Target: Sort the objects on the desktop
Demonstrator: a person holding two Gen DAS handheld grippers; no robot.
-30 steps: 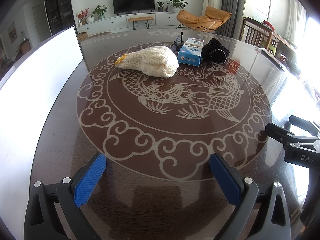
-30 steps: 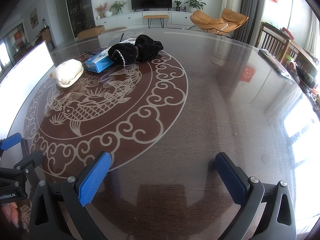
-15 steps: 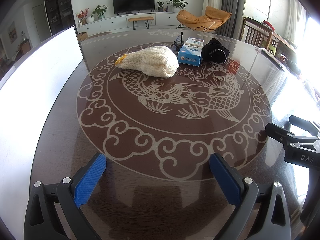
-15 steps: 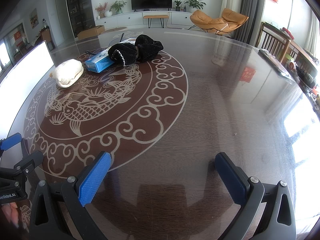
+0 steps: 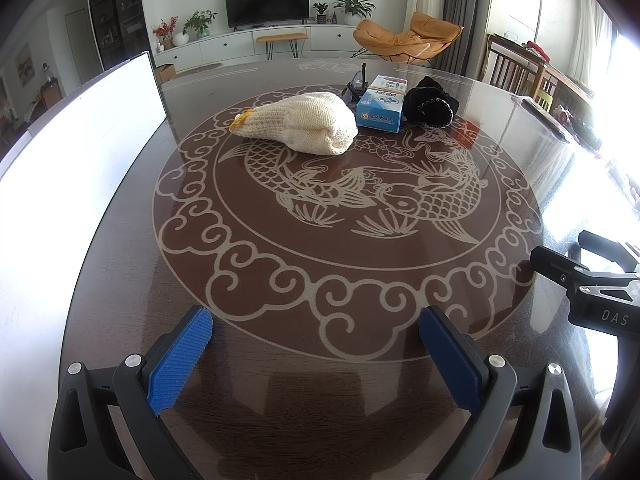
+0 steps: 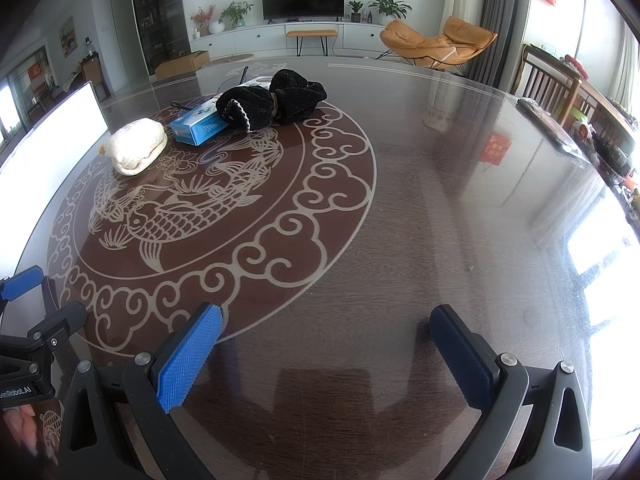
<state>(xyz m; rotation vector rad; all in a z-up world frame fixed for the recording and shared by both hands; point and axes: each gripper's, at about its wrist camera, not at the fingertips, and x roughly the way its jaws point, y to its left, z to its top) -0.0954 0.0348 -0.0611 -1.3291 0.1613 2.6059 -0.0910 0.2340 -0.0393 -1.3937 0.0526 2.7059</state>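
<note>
Left gripper [image 5: 316, 354] jaws wide apart, holding nothing, low over the near table [image 5: 360, 392]; right gripper [image 6: 326, 354] likewise spread and empty. Far side of the table: cream knit bag [image 5: 304, 128], blue box [image 5: 380, 110] just right of it, black cloth [image 5: 430, 104] against the box. Only the right view shows the cloth as two bundled lumps [image 6: 276, 98] and the bare right half of the table; only the left view shows the bag's yellow tip [image 5: 242, 119].
</note>
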